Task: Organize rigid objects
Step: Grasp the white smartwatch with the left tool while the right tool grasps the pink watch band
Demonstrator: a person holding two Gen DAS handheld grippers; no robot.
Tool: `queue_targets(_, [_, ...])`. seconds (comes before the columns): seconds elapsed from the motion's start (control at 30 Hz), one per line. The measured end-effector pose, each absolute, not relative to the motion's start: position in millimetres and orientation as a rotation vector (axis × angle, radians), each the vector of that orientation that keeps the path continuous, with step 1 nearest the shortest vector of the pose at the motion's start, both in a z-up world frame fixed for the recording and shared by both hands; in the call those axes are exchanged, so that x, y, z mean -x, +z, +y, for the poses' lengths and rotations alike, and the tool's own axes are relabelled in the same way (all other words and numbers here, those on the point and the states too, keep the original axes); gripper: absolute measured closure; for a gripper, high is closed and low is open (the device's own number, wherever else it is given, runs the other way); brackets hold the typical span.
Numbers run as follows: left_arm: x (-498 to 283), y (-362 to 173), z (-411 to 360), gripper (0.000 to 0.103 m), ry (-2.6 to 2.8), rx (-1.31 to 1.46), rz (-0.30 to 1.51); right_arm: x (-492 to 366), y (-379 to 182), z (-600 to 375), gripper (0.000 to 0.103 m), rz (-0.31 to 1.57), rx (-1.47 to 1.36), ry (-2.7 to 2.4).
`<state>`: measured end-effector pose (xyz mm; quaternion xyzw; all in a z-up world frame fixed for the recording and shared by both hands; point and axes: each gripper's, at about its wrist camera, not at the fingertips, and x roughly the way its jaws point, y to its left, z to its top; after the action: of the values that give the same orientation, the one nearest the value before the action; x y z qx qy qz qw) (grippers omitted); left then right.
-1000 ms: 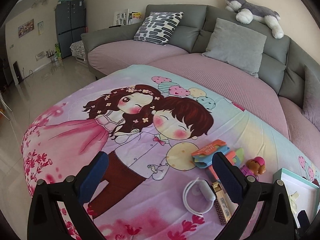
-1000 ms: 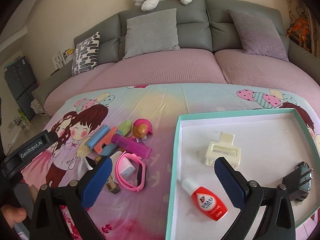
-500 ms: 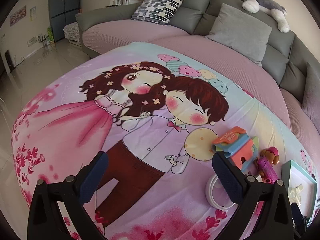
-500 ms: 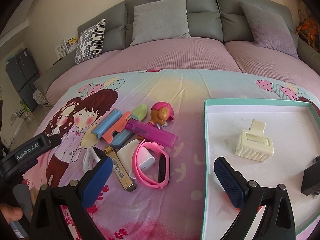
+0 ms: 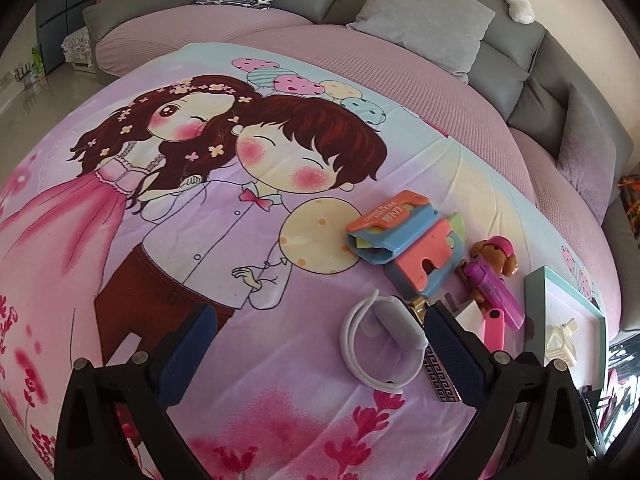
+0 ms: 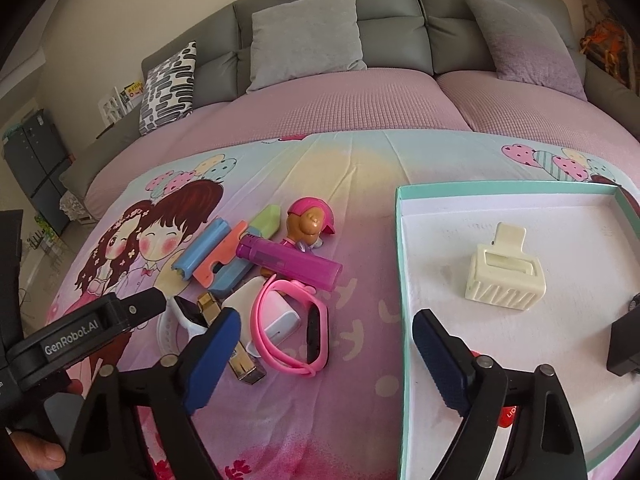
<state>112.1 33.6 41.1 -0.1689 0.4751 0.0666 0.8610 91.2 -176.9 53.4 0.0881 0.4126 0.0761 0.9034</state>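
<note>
- Right wrist view: a pile of small rigid objects lies on a cartoon-printed blanket [image 6: 360, 168], left of a teal-rimmed box lid [image 6: 404, 280].
- Pile contents: a pink wristband [image 6: 292, 332] looped around a white charger [image 6: 280, 316], a purple lighter [image 6: 288, 260], a puppy figure [image 6: 308, 220], blue and orange clips [image 6: 216, 256], a white wristband [image 5: 376, 344] and a gold-patterned lighter [image 6: 240, 356].
- Inside the box lid sits a cream hair claw [image 6: 504, 276], with a black adapter [image 6: 624, 340] at its right edge.
- Right gripper [image 6: 326, 354] hangs over the lid's left rim, jaws closing, nothing between them.
- Left gripper [image 5: 316, 354] hovers over the blanket, jaws spread wide and empty, its right finger above the white wristband.
- Behind stands a grey sofa [image 6: 384, 28].
</note>
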Motion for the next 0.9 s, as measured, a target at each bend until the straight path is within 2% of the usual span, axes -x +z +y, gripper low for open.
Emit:
queue_targets(0.17, [-115,31,30,0.001,0.114,0.381,1.033,-89,56,-172,0.022,0.841,-0.155,0.163])
queue_targets(0.23, [-115,30,31,0.001,0.113,0.394,1.036,-89,56,-170,0.031,0.838,-0.152,0.169])
queue_targets(0.43, [-115,28,29,0.007,0.086,0.395,1.045,-90,54,-167,0.044,0.842,-0.147,0.178])
queue_targets(0.53, [-115,29,25,0.008,0.069,0.390,1.043,-89,55,-164,0.044,0.834,-0.137,0.190])
queue_targets(0.6, [-116,28,22,0.018,0.055,0.391,1.045,-88,55,-160,0.044,0.832,-0.126,0.203])
queue_targets(0.77, [-118,27,18,0.019,0.049,0.380,1.052,-89,51,-150,0.050,0.843,-0.103,0.234])
queue_targets(0.83, [-118,27,18,0.020,0.045,0.378,1.054,-90,48,-147,0.055,0.851,-0.097,0.242])
queue_targets(0.9, [-120,25,16,0.020,0.048,0.371,1.057,-91,44,-144,0.056,0.862,-0.096,0.247])
